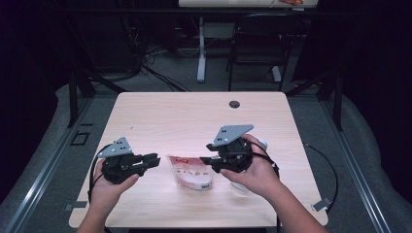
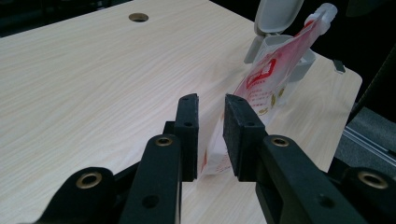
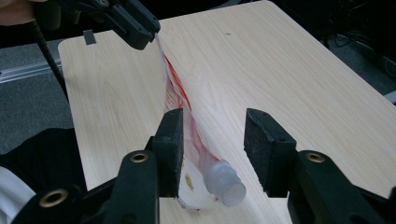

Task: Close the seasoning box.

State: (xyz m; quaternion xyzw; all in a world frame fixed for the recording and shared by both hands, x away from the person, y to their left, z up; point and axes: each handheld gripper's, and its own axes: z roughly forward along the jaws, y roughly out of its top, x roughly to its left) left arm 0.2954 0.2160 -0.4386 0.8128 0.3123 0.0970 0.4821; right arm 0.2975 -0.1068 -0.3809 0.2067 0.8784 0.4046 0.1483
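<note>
A red and white spouted pouch (image 1: 192, 175) lies near the table's front, between my two grippers. In the left gripper view my left gripper (image 2: 211, 100) has its jaws a narrow gap apart around the pouch's bottom edge (image 2: 212, 156), and the pads do not look pressed on it. My right gripper (image 3: 214, 116) is open wide at the other end, with the pouch's clear spout (image 3: 226, 184) between its jaws and untouched. The right gripper view has the pouch (image 3: 173, 88) running edge-on up to the left gripper (image 3: 140, 32).
A pale container with a flip-up lid (image 2: 275, 18) stands behind the pouch's spout end, under the right hand (image 1: 262, 143). The wooden table (image 1: 170, 116) has a cable hole (image 1: 234, 104) at the back. A chair (image 1: 257, 43) and a desk leg stand beyond.
</note>
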